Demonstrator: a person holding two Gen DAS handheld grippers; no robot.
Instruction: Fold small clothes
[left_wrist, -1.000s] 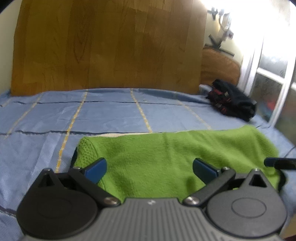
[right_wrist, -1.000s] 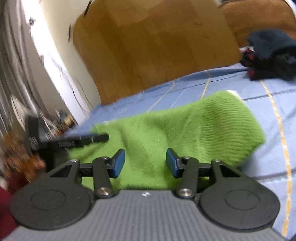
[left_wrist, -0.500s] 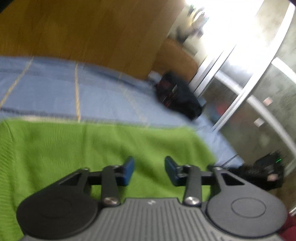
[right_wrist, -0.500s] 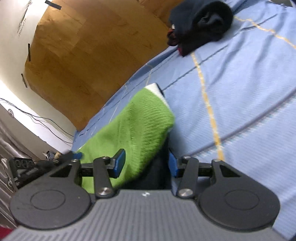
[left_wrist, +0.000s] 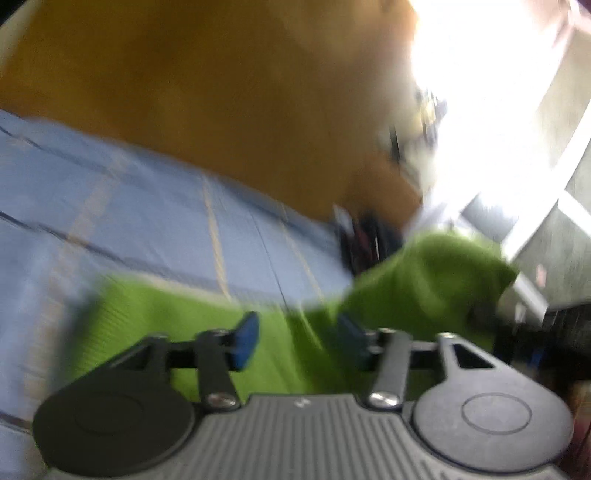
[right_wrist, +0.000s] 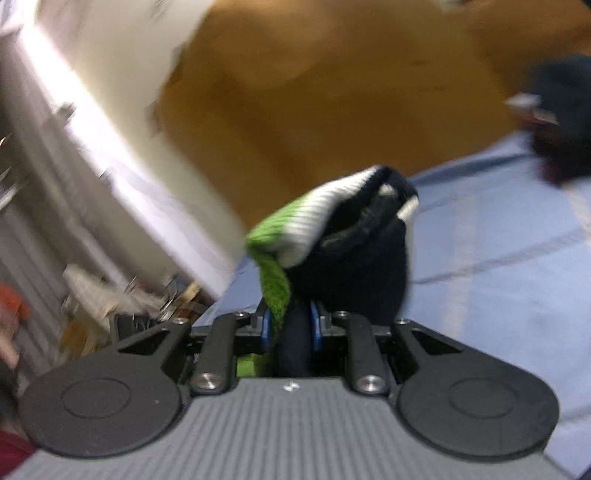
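Right wrist view showed the right gripper with its fingers freshly closed and clamped on the end of the green garment, whose white band and dark lining bunched up above the pads; a second earlier that same end had lain flat on the bed; now it was lifted clear of the sheet, which I judged to be the start of a fold across the cloth; left wrist view, badly blurred, showed the left gripper with its fingers apart after reopening, green cloth lying under and between them but no pad pressing on it; most of the garment lay on the bed there, its far right end raised; open blue sheet stretched beyond the garment toward the wooden headboard, giving room to carry the end over; a dark pile of clothes sat well apart near the headboard; the bed's edge on the window side was close.
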